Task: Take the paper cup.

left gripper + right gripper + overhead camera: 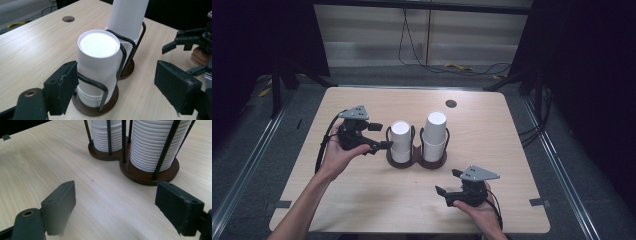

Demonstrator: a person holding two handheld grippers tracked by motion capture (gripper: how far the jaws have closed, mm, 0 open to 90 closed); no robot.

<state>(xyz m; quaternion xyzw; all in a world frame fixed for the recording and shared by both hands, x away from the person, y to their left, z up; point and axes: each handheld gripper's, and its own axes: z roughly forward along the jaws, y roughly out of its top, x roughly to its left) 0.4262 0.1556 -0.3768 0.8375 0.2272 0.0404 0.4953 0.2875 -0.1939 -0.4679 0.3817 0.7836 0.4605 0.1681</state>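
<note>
Left tongs approaching the shorter cup stack in its wire holder at mid-table.
The stack stands upright, long axis vertical, bases up. Both tongs gape wide, holding nothing; right tongs idle. Risk: a pad snagging the wire loop, tipping the holder.

The high view looks forward and down from above the person's side, taking in the whole table from some distance. The left gripper view rides low and close, looking along its jaws across the tabletop at the cup holder and its two stacks of white cups. The right gripper view sits just above the wood, facing the holder's base from the near side. All three views share the cup holder.
</note>
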